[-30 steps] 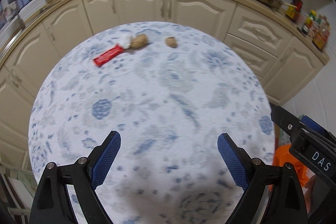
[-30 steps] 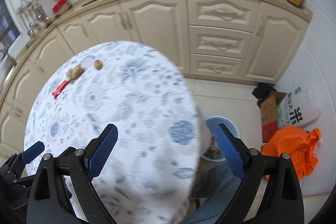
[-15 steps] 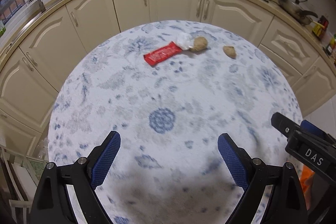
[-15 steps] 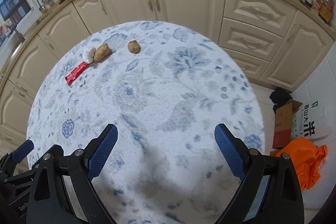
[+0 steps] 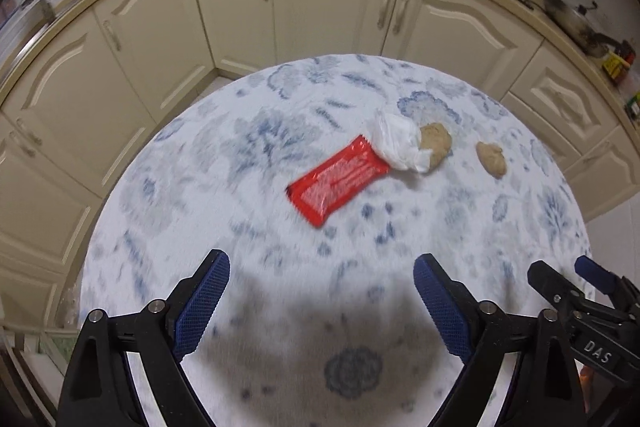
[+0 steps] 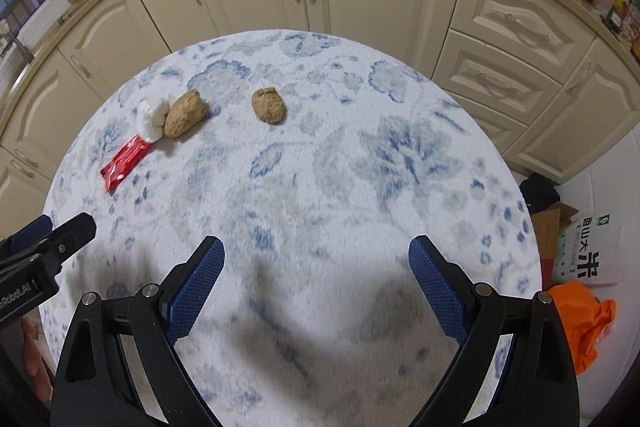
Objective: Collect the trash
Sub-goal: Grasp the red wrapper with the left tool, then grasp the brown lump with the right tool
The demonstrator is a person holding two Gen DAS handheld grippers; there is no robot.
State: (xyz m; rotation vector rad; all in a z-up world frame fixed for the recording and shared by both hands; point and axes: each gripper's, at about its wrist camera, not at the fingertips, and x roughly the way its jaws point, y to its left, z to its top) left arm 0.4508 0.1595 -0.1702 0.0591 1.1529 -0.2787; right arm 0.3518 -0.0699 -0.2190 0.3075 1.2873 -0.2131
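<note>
Trash lies on the round bench (image 5: 248,163): a red wrapper (image 5: 338,181), light, thin and slippery, touching a soft white tissue (image 5: 396,143). Pinch the wrapper across its middle. Left gripper (image 5: 320,301) and right gripper (image 6: 316,283) jaws are wide, holding nothing.

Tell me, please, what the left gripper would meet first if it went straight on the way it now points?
Probably bare tablecloth: the open left gripper points steeply down at the table, with nothing between its fingers. The red wrapper lies farther ahead, though depth is uncertain.
</note>
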